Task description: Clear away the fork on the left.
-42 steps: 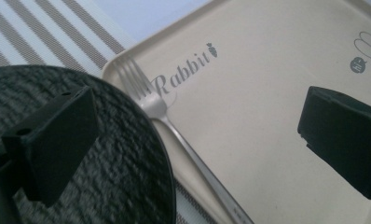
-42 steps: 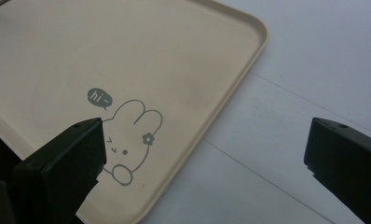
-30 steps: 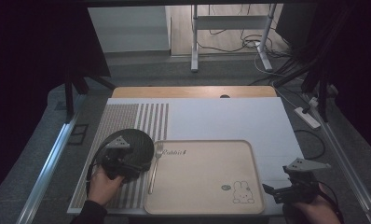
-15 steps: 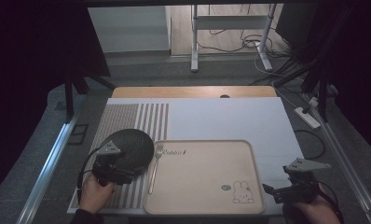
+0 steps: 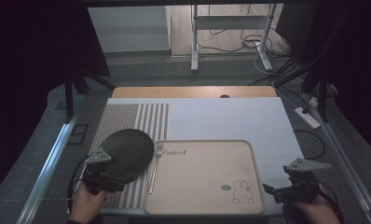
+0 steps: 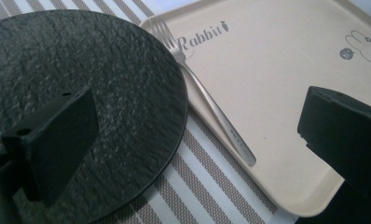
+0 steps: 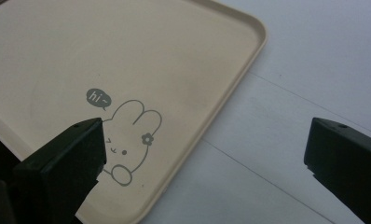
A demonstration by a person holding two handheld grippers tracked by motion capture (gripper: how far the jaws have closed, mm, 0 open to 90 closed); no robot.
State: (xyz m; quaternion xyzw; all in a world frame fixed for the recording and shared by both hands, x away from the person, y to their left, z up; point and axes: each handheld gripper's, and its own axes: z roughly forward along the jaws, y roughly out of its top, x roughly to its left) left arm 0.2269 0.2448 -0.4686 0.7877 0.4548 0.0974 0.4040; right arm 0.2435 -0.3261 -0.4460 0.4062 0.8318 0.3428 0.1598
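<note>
A round black slate plate lies on the striped placemat at the left. It sits just left of a beige tray printed with a rabbit. A silver fork rests along the tray's left rim, tines pointing away. My left gripper is open at the plate's near edge, one jaw over the plate and the other over the tray's corner. My right gripper is open and holds nothing, straddling the tray's near right corner.
A white mat covers the table beyond and right of the tray. A wooden strip runs along the far edge. Metal rails flank the table, and cables and a power strip lie on the floor to the right.
My left gripper has drawn back toward the person, off the top of the plate to its near edge. The plate, fork, tray and right gripper have stayed where they were.
</note>
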